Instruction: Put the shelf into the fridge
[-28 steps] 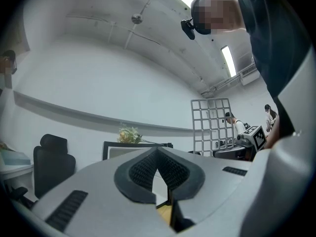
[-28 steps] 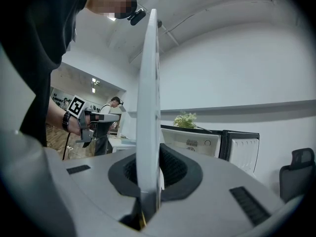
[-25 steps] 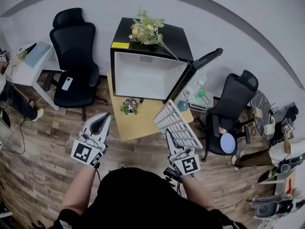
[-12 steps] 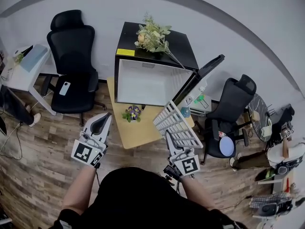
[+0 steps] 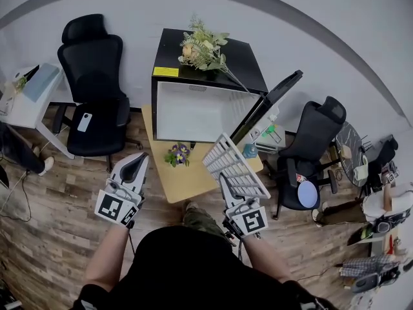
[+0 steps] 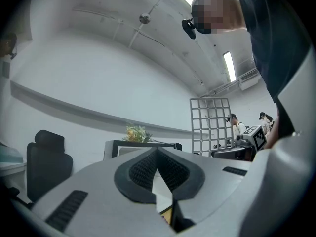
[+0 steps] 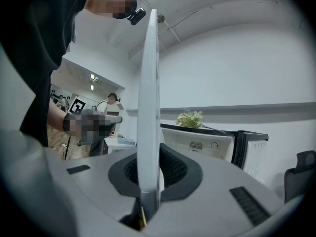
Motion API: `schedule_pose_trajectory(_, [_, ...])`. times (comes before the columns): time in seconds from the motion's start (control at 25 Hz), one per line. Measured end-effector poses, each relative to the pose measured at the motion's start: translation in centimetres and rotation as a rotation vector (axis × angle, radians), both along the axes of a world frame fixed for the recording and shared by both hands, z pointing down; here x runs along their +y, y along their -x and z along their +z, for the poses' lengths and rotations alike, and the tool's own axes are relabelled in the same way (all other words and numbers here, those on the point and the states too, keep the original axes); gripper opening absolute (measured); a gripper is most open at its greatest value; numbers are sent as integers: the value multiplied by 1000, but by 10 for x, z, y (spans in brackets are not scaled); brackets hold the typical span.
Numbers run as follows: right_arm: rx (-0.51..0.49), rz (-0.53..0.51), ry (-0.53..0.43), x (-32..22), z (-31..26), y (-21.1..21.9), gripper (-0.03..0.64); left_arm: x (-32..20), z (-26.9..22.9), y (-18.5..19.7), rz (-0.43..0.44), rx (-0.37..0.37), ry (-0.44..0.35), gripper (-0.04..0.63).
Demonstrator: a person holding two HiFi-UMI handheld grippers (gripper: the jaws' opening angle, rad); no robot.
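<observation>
My right gripper (image 5: pixel 227 185) is shut on a white wire shelf (image 5: pixel 235 166), held up in the air and tilted. In the right gripper view the shelf (image 7: pixel 149 102) shows edge-on, rising straight up from between the jaws. The small black fridge (image 5: pixel 203 86) stands ahead against the wall, its door (image 5: pixel 268 106) swung open to the right and its white inside bare. My left gripper (image 5: pixel 134 168) hangs shut at the left with nothing in it. From the left gripper view the shelf (image 6: pixel 210 124) shows as a grid at the right.
A low yellow table (image 5: pixel 187 173) stands before the fridge with a small pot of flowers (image 5: pixel 178 154) on it. Flowers (image 5: pixel 201 45) lie on the fridge top. Black office chairs stand at the left (image 5: pixel 93 89) and right (image 5: pixel 313 147). A white desk (image 5: pixel 29 99) is far left.
The whole view has shifted slightly as the person steps nearer; a knee now shows below the table. The shelf stays clamped in the right gripper, and the left gripper keeps its place.
</observation>
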State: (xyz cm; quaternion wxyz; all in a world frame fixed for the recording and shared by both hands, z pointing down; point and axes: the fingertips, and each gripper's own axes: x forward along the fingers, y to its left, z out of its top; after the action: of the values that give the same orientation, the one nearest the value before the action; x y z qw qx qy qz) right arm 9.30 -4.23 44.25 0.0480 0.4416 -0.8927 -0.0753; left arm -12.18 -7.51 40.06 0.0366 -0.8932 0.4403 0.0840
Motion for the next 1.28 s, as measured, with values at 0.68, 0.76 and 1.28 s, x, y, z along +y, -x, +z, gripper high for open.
schedule_pose_trajectory(0.68, [-160, -50, 44, -55, -1, 7, 43, -28, 5, -12, -30, -21, 41, 18])
schedule_pose_trajectory(0.76, [-230, -46, 64, -64, -4, 6, 43, -30, 5, -12, -34, -25, 46, 18])
schedule_pose_trajectory(1.28, [-578, -41, 195, -127, -15, -3, 43, -64, 6, -13, -78, -42, 69, 18])
